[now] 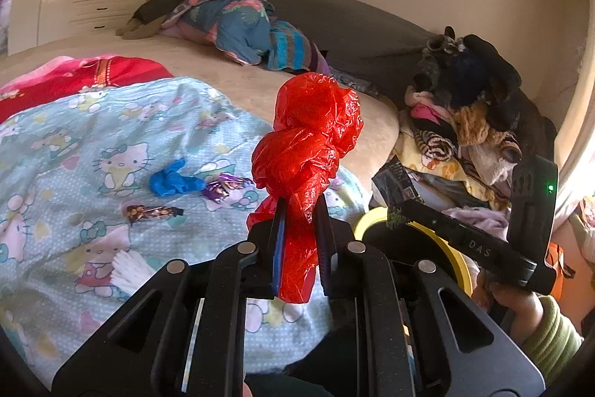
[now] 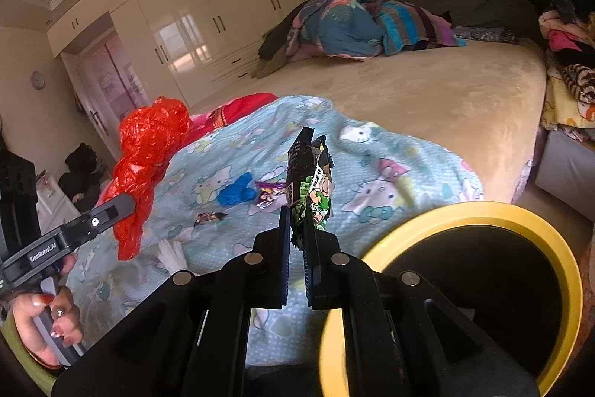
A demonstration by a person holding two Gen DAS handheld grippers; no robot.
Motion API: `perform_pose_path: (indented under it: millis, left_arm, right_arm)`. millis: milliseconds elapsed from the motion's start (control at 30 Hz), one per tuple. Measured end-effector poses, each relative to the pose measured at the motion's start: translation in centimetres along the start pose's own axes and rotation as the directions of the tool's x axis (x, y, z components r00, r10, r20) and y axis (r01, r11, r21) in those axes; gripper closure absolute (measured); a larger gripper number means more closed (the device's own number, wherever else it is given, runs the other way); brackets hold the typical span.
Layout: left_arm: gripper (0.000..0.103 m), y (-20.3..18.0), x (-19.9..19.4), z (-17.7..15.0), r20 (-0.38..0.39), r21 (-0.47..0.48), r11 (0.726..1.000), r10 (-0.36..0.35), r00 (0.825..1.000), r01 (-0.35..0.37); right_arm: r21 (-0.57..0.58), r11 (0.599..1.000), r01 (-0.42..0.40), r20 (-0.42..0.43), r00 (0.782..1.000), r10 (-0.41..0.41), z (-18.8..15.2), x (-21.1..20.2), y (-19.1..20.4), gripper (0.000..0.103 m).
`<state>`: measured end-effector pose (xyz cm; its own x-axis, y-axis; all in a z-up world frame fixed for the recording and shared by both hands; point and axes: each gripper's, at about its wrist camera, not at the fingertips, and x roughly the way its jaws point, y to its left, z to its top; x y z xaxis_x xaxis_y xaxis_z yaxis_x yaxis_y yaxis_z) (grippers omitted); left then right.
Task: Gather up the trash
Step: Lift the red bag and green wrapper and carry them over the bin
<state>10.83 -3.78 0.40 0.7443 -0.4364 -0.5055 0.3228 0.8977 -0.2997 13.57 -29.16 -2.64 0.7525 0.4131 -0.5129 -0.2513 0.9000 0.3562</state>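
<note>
Left tool clenched on crumpled red plastic bag, held above the cartoon-print light-blue bedsheet. Right tool clenched on black-and-green snack wrapper, beside the yellow-rimmed black bin. Blue glove and small wrappers lie on the sheet.

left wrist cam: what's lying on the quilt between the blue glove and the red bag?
A purple candy wrapper lies on the quilt between the blue glove and the red bag. The left wrist view shows it.
</note>
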Motion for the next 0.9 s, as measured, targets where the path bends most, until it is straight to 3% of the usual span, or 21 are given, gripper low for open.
perform_pose_path:
  millis: [900]
  left_arm:
    - [0.093,-5.1,0.8,-1.7,-0.052,0.122,0.990,-0.062,0.997,0.068]
  right_arm:
    - [0.080,0.989,0.126,0.046,0.991,-0.129,0.1,-4.2,-5.3,0.096]
